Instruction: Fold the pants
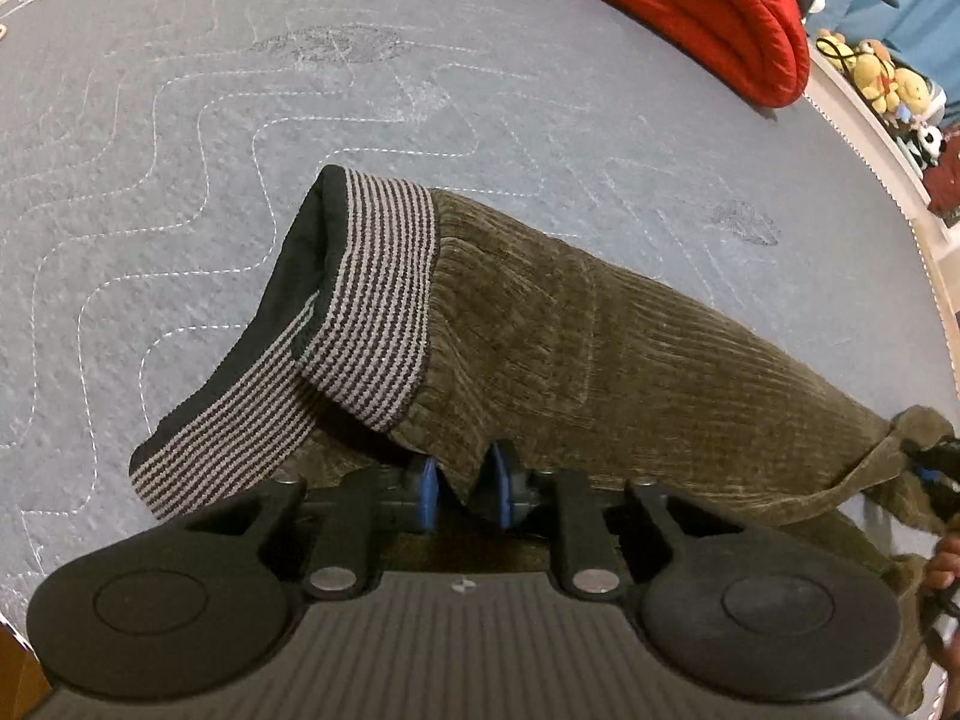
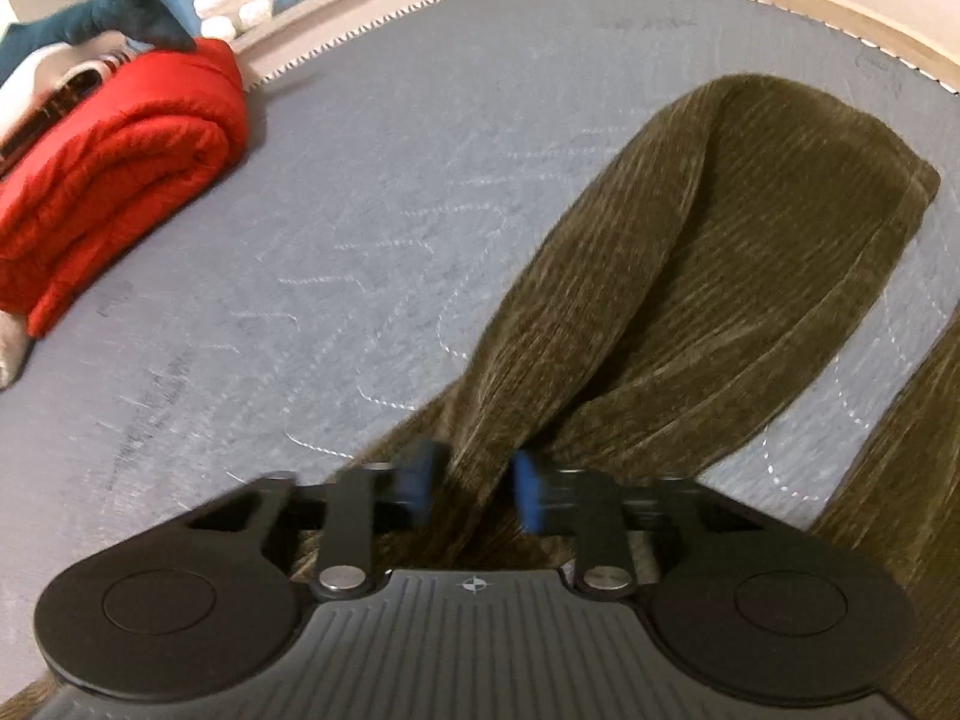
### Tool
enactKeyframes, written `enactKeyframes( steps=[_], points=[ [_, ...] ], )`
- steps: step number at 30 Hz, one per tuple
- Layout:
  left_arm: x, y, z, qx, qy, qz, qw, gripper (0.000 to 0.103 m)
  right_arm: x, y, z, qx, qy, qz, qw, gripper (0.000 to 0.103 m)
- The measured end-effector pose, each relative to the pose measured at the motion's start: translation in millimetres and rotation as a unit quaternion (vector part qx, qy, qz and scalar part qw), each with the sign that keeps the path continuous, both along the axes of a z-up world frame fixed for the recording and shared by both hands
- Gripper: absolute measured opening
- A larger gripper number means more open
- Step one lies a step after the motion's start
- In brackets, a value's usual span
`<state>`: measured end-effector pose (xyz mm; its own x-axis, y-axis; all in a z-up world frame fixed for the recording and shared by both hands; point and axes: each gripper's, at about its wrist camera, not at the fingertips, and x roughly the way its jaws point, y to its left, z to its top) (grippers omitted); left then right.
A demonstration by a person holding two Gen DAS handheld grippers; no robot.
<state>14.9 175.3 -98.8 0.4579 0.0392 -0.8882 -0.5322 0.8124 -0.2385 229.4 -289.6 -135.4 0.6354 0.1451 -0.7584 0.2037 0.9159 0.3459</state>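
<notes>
Olive-brown corduroy pants (image 1: 600, 324) with a grey-and-black striped waistband (image 1: 372, 288) lie on a grey quilted mattress (image 1: 180, 150). My left gripper (image 1: 465, 486) is shut on a fold of the pants just below the waistband. My right gripper (image 2: 474, 486) is shut on the bunched pants fabric (image 2: 690, 276); the leg runs away from it to a hem near the mattress's far edge. The right gripper also shows at the right edge of the left wrist view (image 1: 933, 468), pinching the fabric.
A folded red quilted blanket (image 1: 690, 6) lies at the far side of the mattress, also in the right wrist view (image 2: 120, 180). Plush toys (image 1: 882, 84) sit on a white ledge past the mattress edge. A dark teal plush (image 2: 132, 12) rests by the blanket.
</notes>
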Motion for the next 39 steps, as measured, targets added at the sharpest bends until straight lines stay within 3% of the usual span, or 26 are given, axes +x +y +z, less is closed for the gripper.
enactKeyframes(
  steps=[8, 15, 18, 21, 22, 23, 24, 26, 27, 29, 33, 36, 39],
  points=[
    [-22, 1, 34, 0.032, -0.056, -0.018, 0.9977, 0.003, -41, -33, 49, 0.043, -0.048, 0.034, 0.997, 0.010],
    [-65, 19, 64, 0.020, -0.095, -0.017, 0.9951, 0.003, -111, -56, 84, 0.039, -0.063, 0.102, 0.992, 0.010],
    [-82, 25, 63, 0.015, -0.080, -0.031, 0.9962, 0.003, -136, -67, 85, 0.027, -0.038, 0.145, 0.988, 0.011],
    [-86, 35, 42, -0.017, -0.023, -0.026, 0.9993, 0.009, -148, -76, 65, 0.020, 0.027, 0.193, 0.981, 0.018],
    [-86, 38, 38, -0.013, -0.010, -0.014, 0.9998, 0.010, -150, -82, 58, 0.017, 0.042, 0.187, 0.981, 0.020],
    [-86, 41, 37, 0.003, 0.000, 0.000, 1.0000, 0.018, -152, -91, 53, 0.000, 0.046, 0.169, 0.985, 0.024],
    [-86, 43, 38, 0.015, -0.002, 0.009, 0.9998, 0.029, -152, -97, 53, -0.017, 0.042, 0.151, 0.988, 0.027],
    [-86, 44, 46, 0.036, -0.020, 0.027, 0.9988, 0.038, -150, -115, 60, -0.035, 0.018, 0.108, 0.993, 0.037],
    [-85, 42, 51, 0.051, -0.033, 0.031, 0.9977, 0.038, -149, -123, 65, -0.034, 0.003, 0.088, 0.996, 0.047],
    [-82, 33, 57, 0.073, -0.055, 0.028, 0.9954, 0.040, -144, -136, 77, -0.029, -0.034, 0.042, 0.998, 0.055],
    [-62, 4, 53, 0.090, -0.060, -0.020, 0.9939, 0.041, -132, -150, 76, 0.000, -0.069, -0.005, 0.998, 0.060],
    [-47, -19, 46, 0.105, -0.054, -0.065, 0.9908, 0.041, -108, -141, 59, -0.003, -0.059, -0.002, 0.998, 0.063],
    [-33, -46, 43, 0.128, -0.062, -0.125, 0.9819, 0.041, -77, -128, 34, -0.020, -0.023, -0.004, 1.000, 0.063]
  ],
)
